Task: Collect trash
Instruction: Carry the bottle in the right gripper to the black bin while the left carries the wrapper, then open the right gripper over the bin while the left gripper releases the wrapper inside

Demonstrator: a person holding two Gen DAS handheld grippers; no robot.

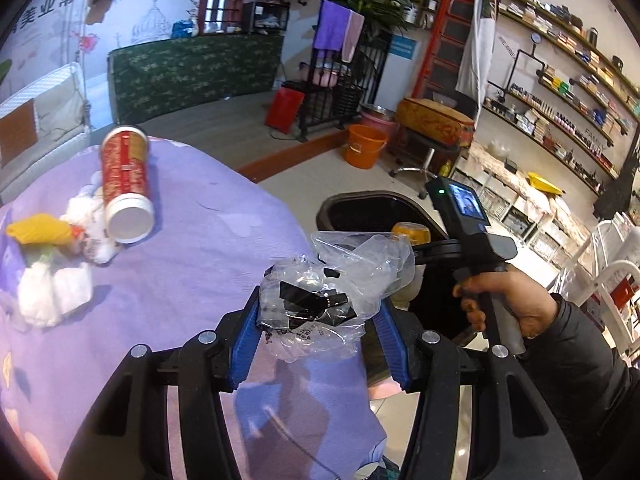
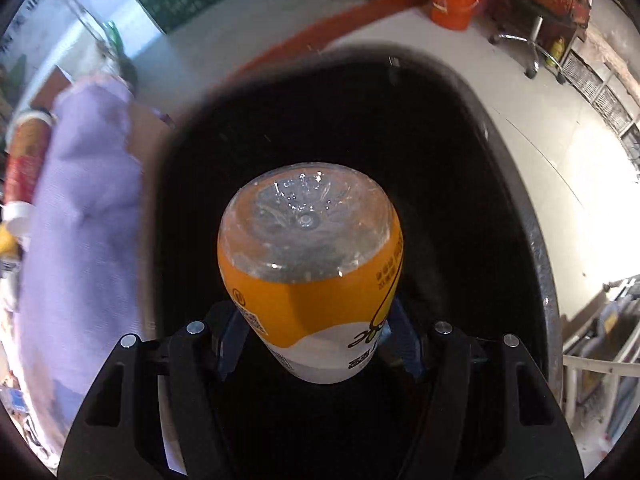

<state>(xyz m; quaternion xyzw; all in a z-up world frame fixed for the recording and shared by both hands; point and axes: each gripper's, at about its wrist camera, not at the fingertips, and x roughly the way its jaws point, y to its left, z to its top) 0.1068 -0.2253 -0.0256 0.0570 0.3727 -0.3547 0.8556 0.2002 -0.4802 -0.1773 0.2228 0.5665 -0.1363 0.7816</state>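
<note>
The black bin (image 2: 500, 184) stands right of the table (image 1: 192, 272). The right gripper (image 2: 316, 344) clamps the bottle (image 2: 312, 272) over its mouth; release should come once centred. The left gripper (image 1: 318, 320) grips the plastic wrapper (image 1: 332, 300) at the table's near edge, next for disposal.

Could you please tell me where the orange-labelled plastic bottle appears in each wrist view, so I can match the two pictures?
Left wrist view: the orange-labelled plastic bottle peeks out right of centre, behind the crumpled clear plastic wrapper, in front of the black trash bin.
Right wrist view: the bottle fills the centre, base towards the camera, clamped in the right gripper over the bin.
Shared landmark: the orange bucket.
</note>
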